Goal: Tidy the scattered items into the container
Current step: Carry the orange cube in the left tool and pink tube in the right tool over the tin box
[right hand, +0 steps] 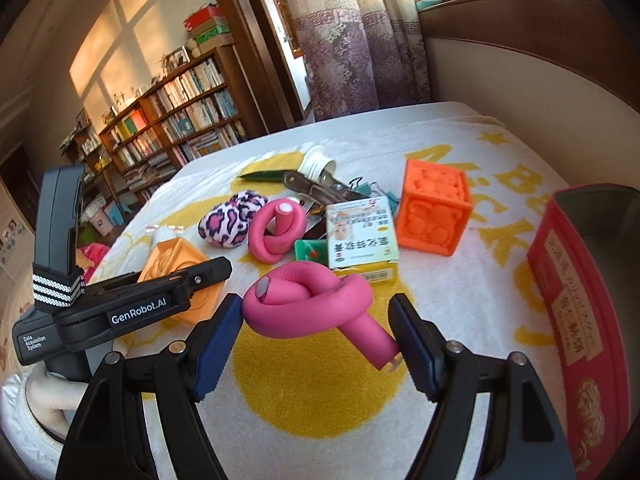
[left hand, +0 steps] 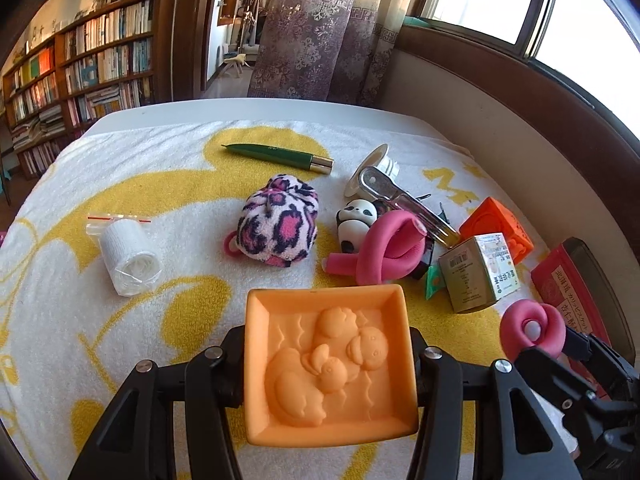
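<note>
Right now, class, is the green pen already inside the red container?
No: the green pen lies on the towel at the table's far side, apart from the red container.

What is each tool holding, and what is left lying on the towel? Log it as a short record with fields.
left tool: shut on pale orange block
right tool: shut on knotted pink roller
container: red tin, lid off, right of the items
not yet tidied: orange cube, medicine box, second pink roller, leopard-print pouch, panda toy, green pen, bandage roll
</note>
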Demonstrator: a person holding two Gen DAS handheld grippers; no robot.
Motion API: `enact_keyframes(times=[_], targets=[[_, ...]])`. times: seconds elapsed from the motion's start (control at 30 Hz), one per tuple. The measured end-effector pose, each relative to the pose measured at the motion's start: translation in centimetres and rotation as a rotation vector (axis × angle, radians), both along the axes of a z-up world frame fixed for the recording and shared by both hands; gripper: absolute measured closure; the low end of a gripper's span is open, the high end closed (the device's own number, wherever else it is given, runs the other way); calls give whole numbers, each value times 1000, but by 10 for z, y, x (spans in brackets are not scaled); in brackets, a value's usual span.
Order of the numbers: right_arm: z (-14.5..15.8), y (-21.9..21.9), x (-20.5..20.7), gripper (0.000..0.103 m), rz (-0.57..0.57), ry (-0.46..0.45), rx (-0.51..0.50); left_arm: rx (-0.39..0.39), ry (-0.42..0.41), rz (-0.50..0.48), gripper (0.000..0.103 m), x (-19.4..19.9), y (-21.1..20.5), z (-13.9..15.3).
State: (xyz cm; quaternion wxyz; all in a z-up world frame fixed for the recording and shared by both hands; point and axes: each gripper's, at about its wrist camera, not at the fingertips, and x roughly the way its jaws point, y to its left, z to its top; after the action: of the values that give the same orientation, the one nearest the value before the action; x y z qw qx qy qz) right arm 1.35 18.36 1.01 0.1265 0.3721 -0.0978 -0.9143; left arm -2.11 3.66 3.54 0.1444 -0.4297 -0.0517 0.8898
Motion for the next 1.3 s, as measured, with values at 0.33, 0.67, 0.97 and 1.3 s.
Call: enact_keyframes(times=[0.33, 0.67, 0.97, 1.3], targets=[[43, 70, 61, 25, -215, 118, 39, 23, 53, -134, 48, 22, 55, 36], [64, 149, 106, 25, -501, 182, 124, 55, 120, -325, 48, 35, 150, 79], [59, 185, 120, 25, -606, 164, 158, 61, 125, -487, 48, 37, 237, 87], [47, 210, 127, 24, -662, 146, 161, 62, 83, -575, 48, 18, 295, 82]])
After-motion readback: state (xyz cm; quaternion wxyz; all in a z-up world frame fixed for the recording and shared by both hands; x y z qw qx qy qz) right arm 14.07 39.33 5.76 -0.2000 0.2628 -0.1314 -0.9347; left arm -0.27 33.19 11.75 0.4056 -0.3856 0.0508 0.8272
